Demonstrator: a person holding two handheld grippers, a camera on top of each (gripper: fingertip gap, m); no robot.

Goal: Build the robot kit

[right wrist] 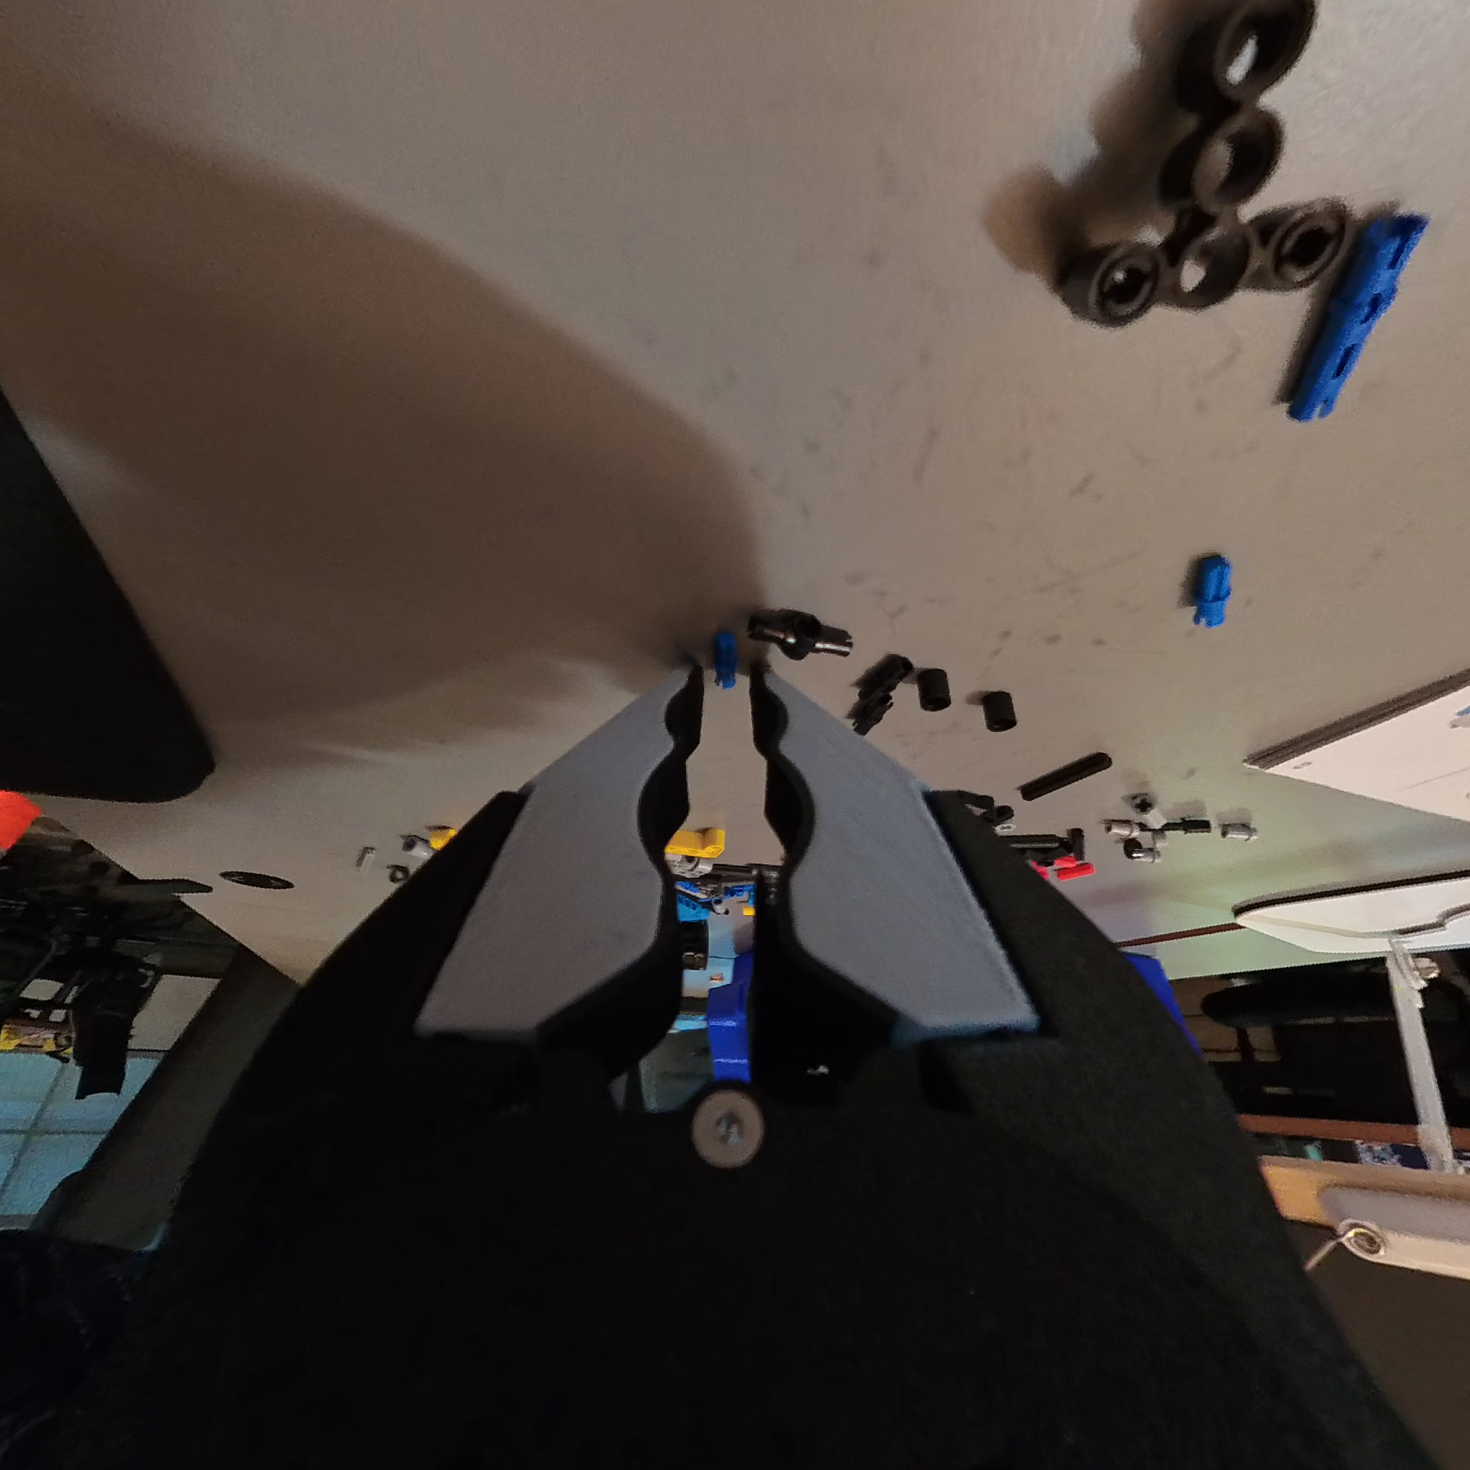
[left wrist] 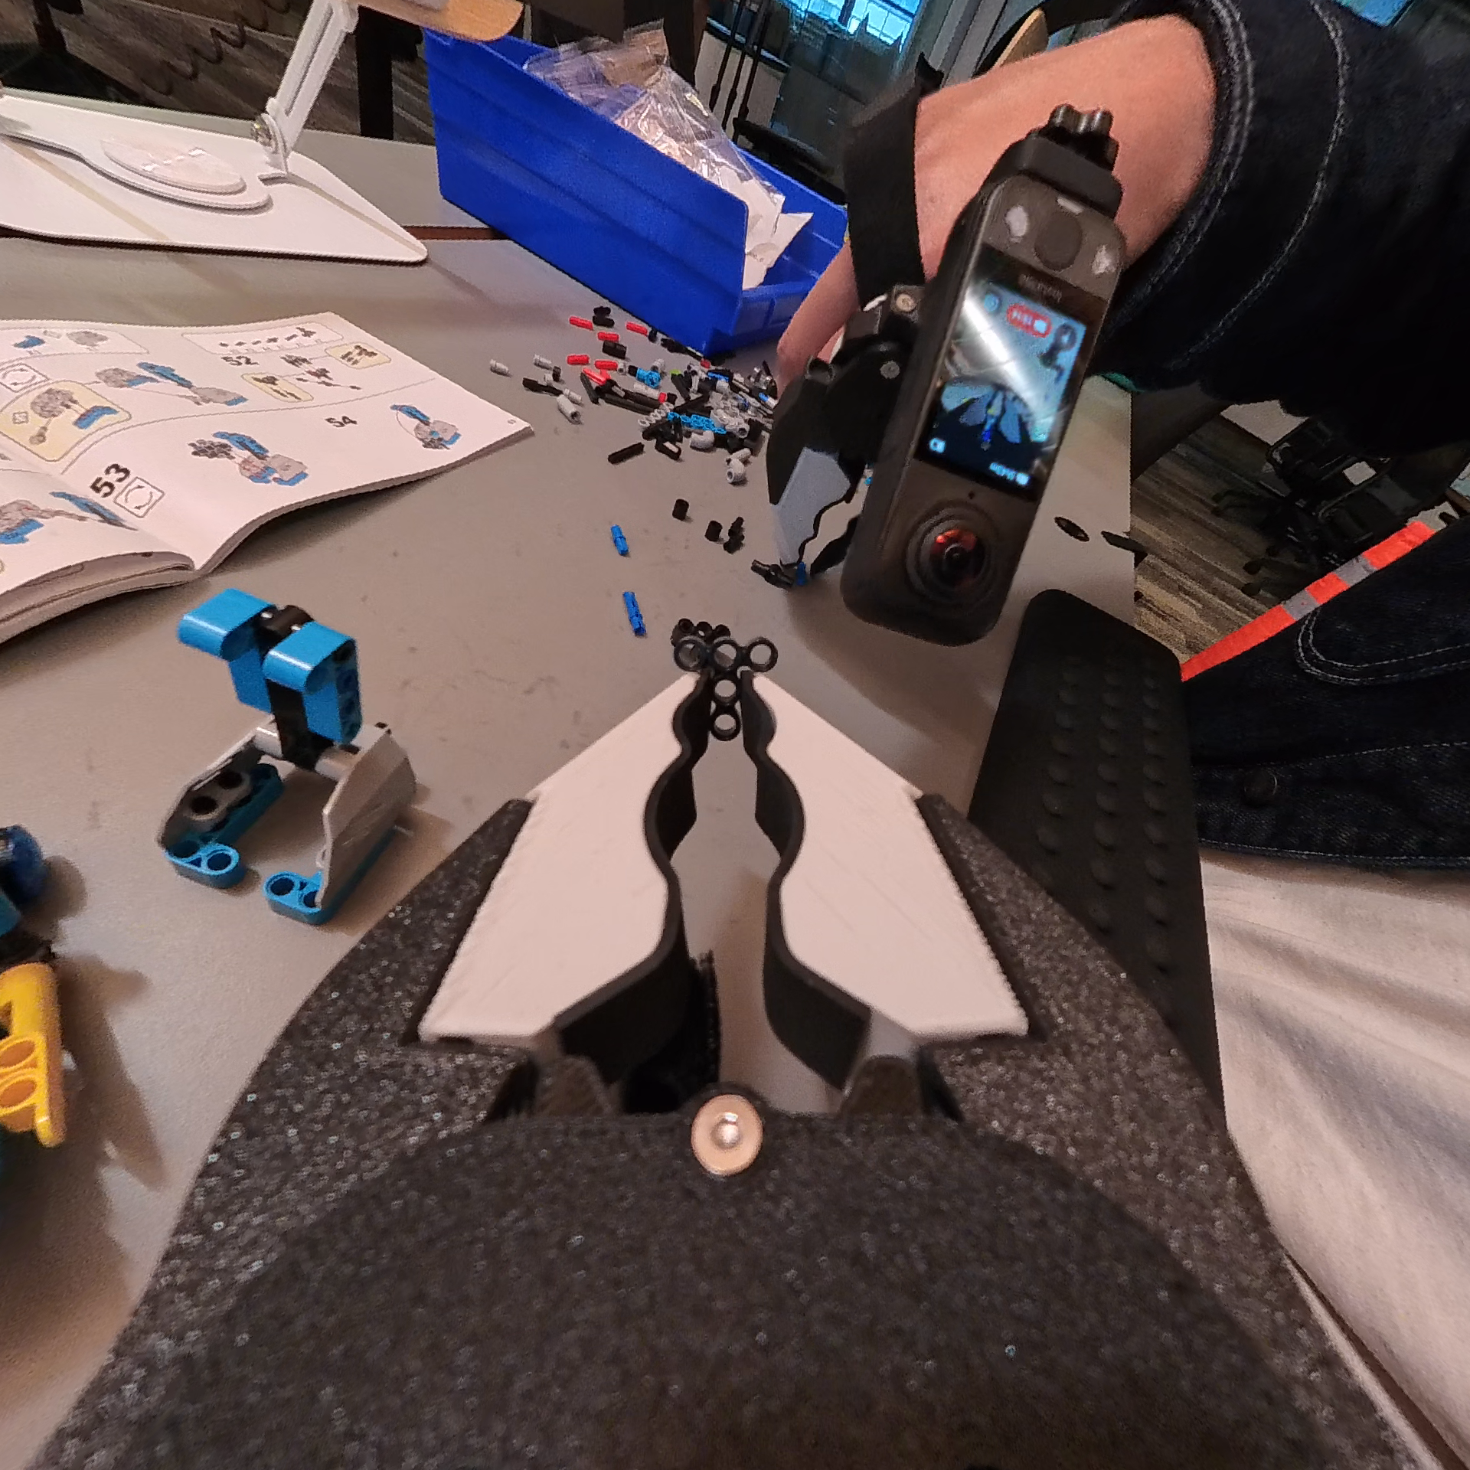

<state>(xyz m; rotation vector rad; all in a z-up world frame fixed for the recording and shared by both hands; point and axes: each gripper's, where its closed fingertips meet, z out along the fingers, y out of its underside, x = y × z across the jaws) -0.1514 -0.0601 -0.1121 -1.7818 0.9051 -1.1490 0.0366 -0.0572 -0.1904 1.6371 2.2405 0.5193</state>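
1. The left tongs (left wrist: 722,686) pinch a black T-shaped beam with round holes (left wrist: 725,676) by its stem, the cross-bar sticking out past the tips just above the grey bench (left wrist: 493,636).
2. The right tongs (right wrist: 725,672) point tips-down at the bench, narrowly spread around a small blue pin (right wrist: 724,656); whether they press on it cannot be told.
3. In the left wrist view the right tongs (left wrist: 799,557) show farther off, held by a hand (left wrist: 1034,159) in a dark sleeve, with a black camera (left wrist: 986,398) mounted on them.
4. Just beside the blue pin lie a black connector (right wrist: 795,632) and short black sleeves (right wrist: 932,688).
5. Two more blue pins (left wrist: 632,612) lie near the beam.
6. A scatter of small black, grey and red parts (left wrist: 676,398) lies beyond.
7. To the left stand a blue-and-grey brick model (left wrist: 286,756) and an open instruction booklet (left wrist: 239,429).
8. A blue bin (left wrist: 604,183) holding clear plastic bags (left wrist: 676,119) sits at the back.
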